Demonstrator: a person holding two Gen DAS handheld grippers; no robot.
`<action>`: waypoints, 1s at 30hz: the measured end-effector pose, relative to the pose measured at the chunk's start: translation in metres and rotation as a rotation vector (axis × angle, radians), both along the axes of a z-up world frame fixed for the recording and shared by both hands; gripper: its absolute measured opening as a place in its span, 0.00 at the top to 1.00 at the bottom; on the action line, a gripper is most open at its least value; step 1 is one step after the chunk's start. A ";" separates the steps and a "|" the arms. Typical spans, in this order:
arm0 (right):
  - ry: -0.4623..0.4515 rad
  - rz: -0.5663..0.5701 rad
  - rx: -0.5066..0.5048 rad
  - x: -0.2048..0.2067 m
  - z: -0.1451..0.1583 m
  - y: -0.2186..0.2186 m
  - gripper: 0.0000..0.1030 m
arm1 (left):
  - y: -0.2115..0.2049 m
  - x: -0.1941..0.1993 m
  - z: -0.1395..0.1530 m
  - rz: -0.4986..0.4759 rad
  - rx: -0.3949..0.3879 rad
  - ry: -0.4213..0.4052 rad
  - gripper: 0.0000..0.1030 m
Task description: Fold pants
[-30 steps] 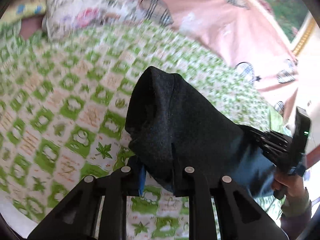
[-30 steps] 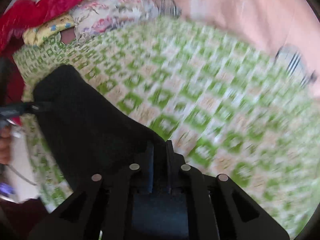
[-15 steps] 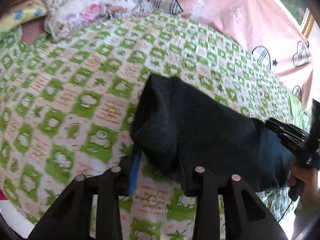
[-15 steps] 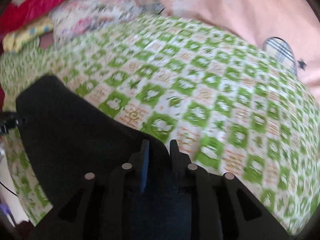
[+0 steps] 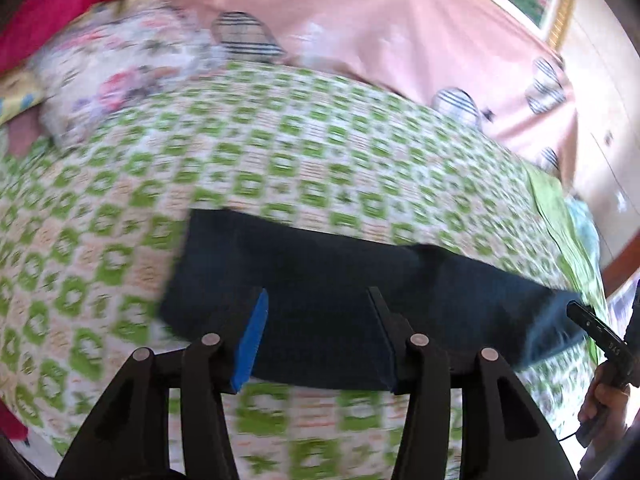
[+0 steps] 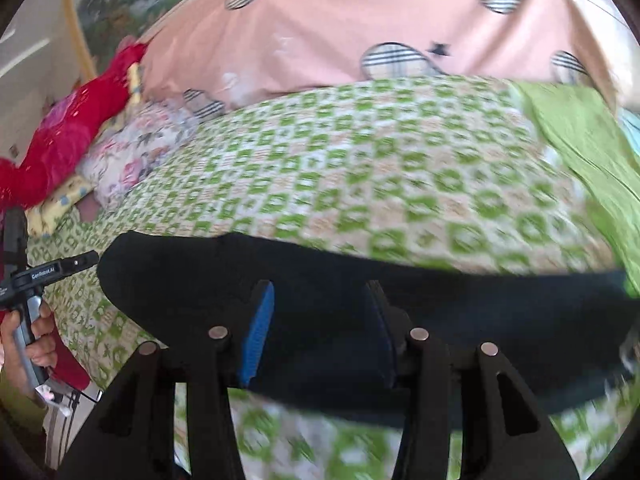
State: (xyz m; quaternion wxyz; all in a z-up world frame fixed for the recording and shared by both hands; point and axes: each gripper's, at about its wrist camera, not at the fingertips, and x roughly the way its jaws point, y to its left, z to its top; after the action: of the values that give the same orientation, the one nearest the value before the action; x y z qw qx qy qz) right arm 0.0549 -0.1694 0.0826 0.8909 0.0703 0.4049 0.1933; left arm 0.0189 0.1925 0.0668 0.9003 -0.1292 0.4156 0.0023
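Note:
The dark navy pants [image 5: 320, 280] lie folded in a long flat band on the green-and-white patterned bedspread [image 5: 280, 152]; they also show in the right wrist view [image 6: 440, 312]. My left gripper [image 5: 318, 300] is open and empty, its fingers spread just above the near edge of the pants' left part. My right gripper [image 6: 318, 292] is open and empty, also over the near edge of the pants. The other gripper shows at the frame edge in each view, the right [image 5: 600, 336] and the left [image 6: 44, 272].
A pink quilt with striped hearts [image 5: 400, 32] lies at the back of the bed. A floral pillow [image 5: 120, 76] and red bedding [image 6: 68, 136] lie at the left. A plain green cloth [image 6: 580, 136] lies at the right. The bed's near edge is below the grippers.
Both grippers have opened and let go of the pants. The pants went from held up and draped to lying flat on the bedspread. Both grippers have pulled back toward the near edge.

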 end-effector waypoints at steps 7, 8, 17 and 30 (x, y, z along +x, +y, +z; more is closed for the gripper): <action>0.030 -0.190 0.041 -0.037 -0.008 -0.077 0.53 | -0.097 0.033 -0.003 -0.234 0.010 0.031 0.44; 0.035 -0.222 0.053 -0.042 -0.010 -0.090 0.54 | -0.111 0.037 -0.004 -0.267 0.018 0.038 0.43; 0.084 -0.420 0.142 -0.060 -0.027 -0.157 0.47 | -0.229 0.068 0.003 -0.540 0.053 0.070 0.40; 0.146 -0.635 0.473 -0.039 -0.059 -0.203 0.31 | -0.320 0.101 0.005 -0.729 0.074 0.123 0.35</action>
State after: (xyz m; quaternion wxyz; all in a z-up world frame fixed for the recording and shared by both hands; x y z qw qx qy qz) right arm 0.0158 -0.3727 0.0238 0.8344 0.4087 0.3696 -0.0090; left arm 0.1198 -0.1277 0.0721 0.8195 0.0604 0.4871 -0.2959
